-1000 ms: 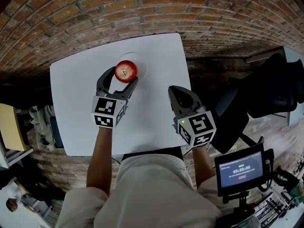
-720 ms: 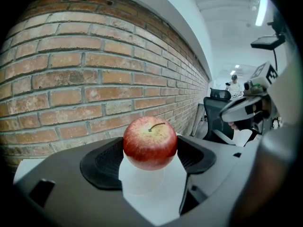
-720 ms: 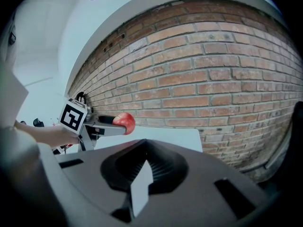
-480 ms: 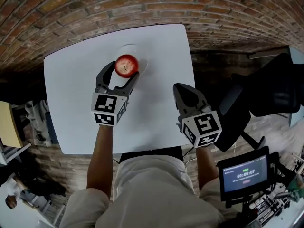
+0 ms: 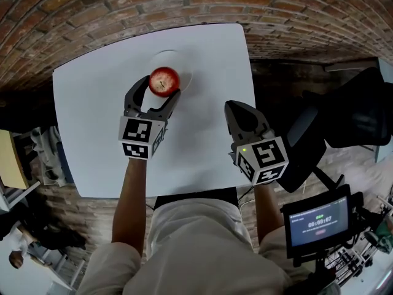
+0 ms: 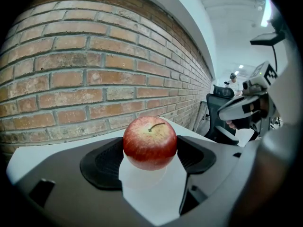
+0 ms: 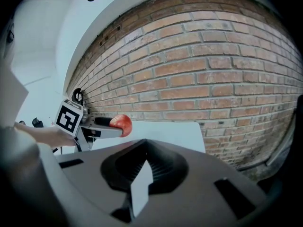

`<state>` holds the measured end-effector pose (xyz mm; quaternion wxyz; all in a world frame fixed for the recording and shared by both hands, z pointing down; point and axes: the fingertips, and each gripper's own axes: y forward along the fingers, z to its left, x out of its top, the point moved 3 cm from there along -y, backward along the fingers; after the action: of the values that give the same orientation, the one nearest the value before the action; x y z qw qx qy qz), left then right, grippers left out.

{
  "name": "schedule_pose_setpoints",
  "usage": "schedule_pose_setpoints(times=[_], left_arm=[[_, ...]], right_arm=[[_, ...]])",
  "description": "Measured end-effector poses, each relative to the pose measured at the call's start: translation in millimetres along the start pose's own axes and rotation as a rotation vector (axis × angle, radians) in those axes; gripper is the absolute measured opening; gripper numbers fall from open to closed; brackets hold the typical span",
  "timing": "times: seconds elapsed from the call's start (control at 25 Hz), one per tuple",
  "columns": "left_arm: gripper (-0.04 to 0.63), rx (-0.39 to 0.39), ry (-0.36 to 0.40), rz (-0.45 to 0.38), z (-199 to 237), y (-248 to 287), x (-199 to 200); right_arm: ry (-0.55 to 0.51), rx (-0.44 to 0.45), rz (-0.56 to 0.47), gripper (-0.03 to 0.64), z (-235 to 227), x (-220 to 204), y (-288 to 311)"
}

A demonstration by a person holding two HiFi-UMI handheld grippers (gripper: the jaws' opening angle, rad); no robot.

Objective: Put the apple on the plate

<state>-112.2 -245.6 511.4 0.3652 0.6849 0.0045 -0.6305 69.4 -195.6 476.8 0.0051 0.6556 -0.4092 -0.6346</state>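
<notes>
Black screen [image 5: 315,220] sits closest, low on your right side, display lit. Next out, your right gripper [image 5: 238,108] hangs over the white table [image 5: 92,115] near its right edge, with its jaws closed together and nothing between them. Your left gripper [image 5: 158,91] is further in, well apart from the right one. Its jaws are clamped on the red apple [image 5: 164,80], one pad on each side, stem up. The apple is directly over the white plate [image 5: 183,67]. Can't tell from either view whether its base touches the plate or floats just above it. The plate lies toward the table's far edge, roughly centred. Past that edge is a red brick wall [image 5: 123,8]. A black office chair [image 5: 350,112] stands off to your right, beside the table.
</notes>
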Motion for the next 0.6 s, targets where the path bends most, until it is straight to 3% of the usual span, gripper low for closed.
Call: schedule_pose_setpoints(times=[0.6], left_arm=[[0.36,0.029,-0.051,0.033,20,12,-24]], right_arm=[[0.04,-0.023,0.013,0.003,-9,-4,15]])
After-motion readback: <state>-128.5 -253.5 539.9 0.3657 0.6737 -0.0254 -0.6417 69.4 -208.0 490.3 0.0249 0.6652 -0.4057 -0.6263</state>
